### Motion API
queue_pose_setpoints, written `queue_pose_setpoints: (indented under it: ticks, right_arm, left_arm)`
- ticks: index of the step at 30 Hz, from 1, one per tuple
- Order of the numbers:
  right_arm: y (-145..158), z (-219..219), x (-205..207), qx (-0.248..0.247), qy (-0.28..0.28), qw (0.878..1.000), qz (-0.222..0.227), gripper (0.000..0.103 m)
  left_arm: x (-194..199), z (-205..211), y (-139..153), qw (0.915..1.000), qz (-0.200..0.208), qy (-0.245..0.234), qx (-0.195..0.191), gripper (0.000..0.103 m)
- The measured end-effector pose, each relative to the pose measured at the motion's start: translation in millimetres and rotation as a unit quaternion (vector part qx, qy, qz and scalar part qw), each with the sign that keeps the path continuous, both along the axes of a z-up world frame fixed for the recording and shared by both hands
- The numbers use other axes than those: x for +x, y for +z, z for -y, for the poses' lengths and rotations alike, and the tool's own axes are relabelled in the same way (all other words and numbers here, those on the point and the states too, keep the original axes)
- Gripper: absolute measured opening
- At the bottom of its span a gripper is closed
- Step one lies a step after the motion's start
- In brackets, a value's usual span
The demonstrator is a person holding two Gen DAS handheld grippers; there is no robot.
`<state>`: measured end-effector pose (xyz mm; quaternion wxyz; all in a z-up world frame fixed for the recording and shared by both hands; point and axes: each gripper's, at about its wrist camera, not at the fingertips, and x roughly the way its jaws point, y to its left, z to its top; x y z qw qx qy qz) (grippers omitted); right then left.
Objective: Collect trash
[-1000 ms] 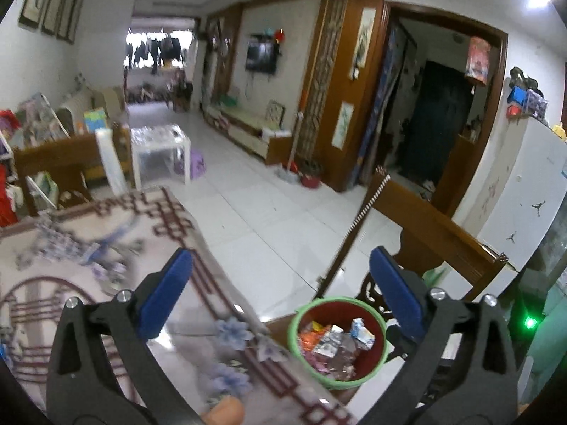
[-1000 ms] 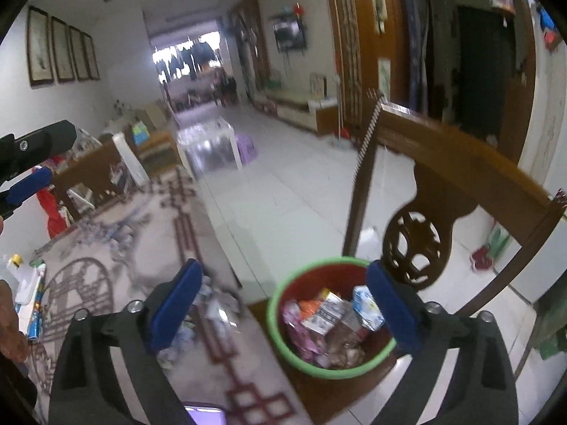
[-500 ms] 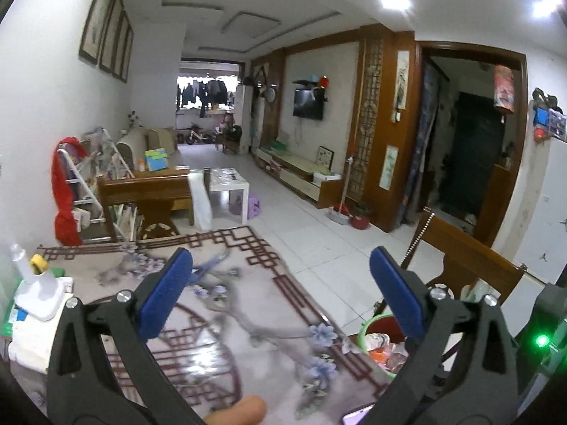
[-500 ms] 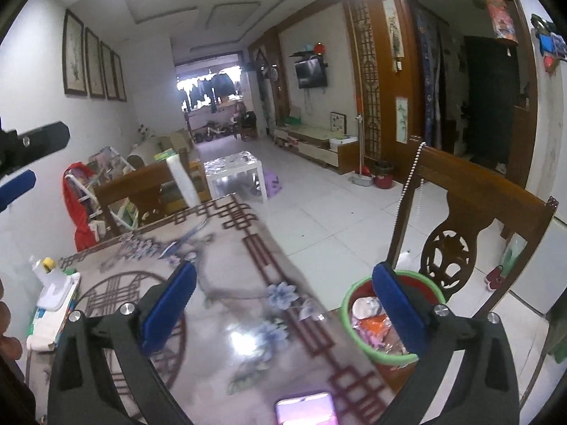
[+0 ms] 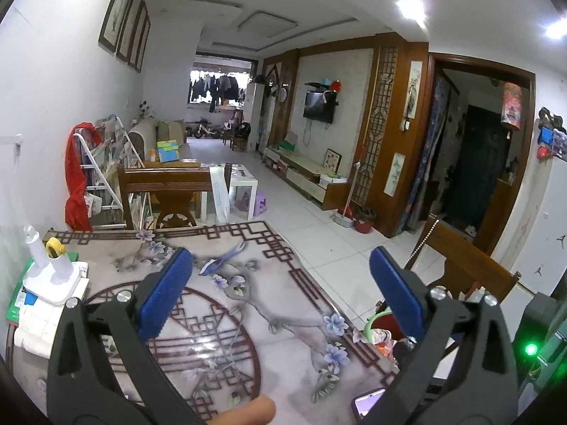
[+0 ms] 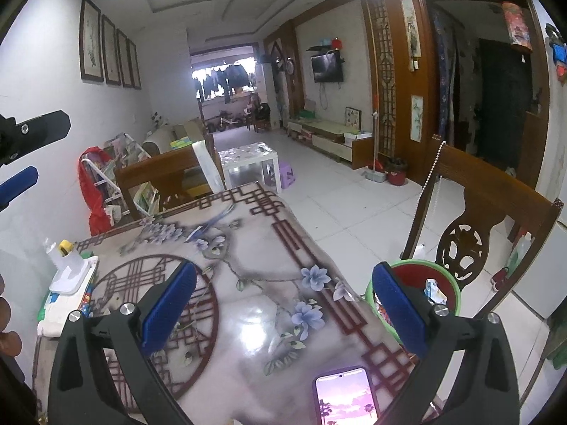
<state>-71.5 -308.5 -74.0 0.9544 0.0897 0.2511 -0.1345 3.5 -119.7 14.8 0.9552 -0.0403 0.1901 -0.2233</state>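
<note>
Two grippers are held above a patterned table, and both are seen spread wide with nothing between the blue pads. The left gripper is pointed over the table's middle; the right gripper is aimed toward the table's right edge. Part of the left gripper is also caught at the far left rim of the right wrist view, cut off by the frame.

The bin, red inside with a green rim, stands on the floor just beside the table's right edge, in front of a wooden chair. Trash is seen inside it, but the pieces are too small and too covered by the right pad to be told apart. In the left wrist view only a sliver of the bin's rim is shown, the rest being hidden behind the gripper's right finger.

A phone with a lit screen lies at the near edge of the table, its lower end cut off. At the table's left side a white stand with a yellow-capped item sits on stacked packets, whose labels cannot be read. A small bluish scrap lies at the far end of the table; what it is cannot be made out. A fingertip is seen at the bottom of the left wrist view.
</note>
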Motion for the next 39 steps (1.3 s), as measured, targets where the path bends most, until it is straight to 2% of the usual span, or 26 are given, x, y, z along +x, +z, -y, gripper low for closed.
queue_pose_setpoints:
  ticks: [15,30,36,39]
  right_arm:
    - [-5,-13,3,-0.003,0.018,1.000,-0.016,0.096]
    - [-17,-12,5,0.005,0.018,0.999,-0.040,0.096]
    - [-38,-16,21,0.003,0.030,0.997,-0.072,0.096]
    - [-65,-20,39,-0.007,0.044,0.993,-0.107,0.096]
  left_arm:
    - [-3,-14,0,0.9999,0.004,0.015,0.001,0.098]
    - [-2,-15,-6,1.0000,-0.005,0.003,0.002,0.098]
    - [9,-24,-32,0.9992,-0.037,0.006,0.015,0.098]
    - [21,-38,-69,0.9951,-0.092,0.018,0.032,0.098]
